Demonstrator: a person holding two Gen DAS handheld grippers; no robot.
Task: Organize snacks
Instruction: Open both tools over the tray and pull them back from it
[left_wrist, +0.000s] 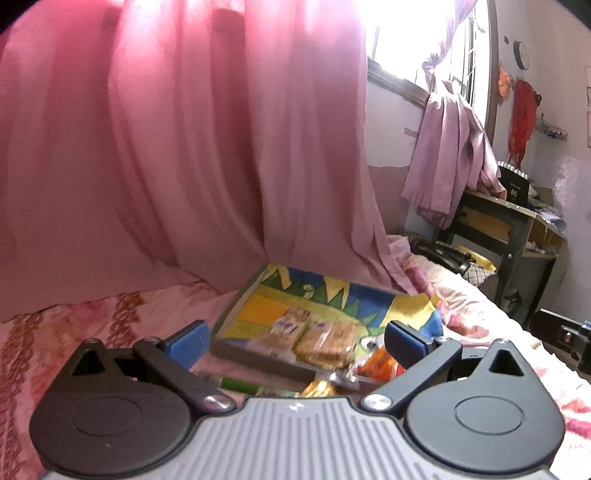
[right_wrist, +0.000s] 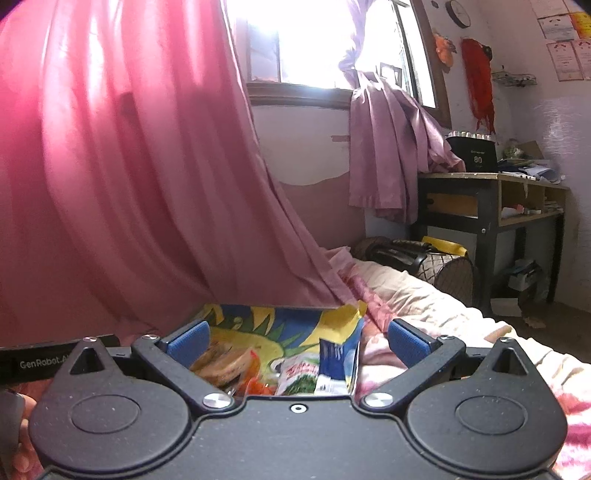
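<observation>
Both the left tongs (left_wrist: 295, 341) and the right tongs (right_wrist: 298, 341) stand released and empty, above the snacks. Biscuit packs (left_wrist: 314, 334) lie in the colourful tray (left_wrist: 258, 295) on the bed (left_wrist: 110, 314); loose wrappers (left_wrist: 376, 365) sit at its near edge, a green-and-white packet (right_wrist: 299, 376) among them. Risk: the soft bedding could tip the tray, and slick wrappers may slip when pinched.

The left hand-held gripper (left_wrist: 295, 338) has a ribbed grey body with black round housings, black arms, silver screws and blue pads, while the right hand-held gripper (right_wrist: 297, 341) has a smooth black body with the same blue pads.
</observation>
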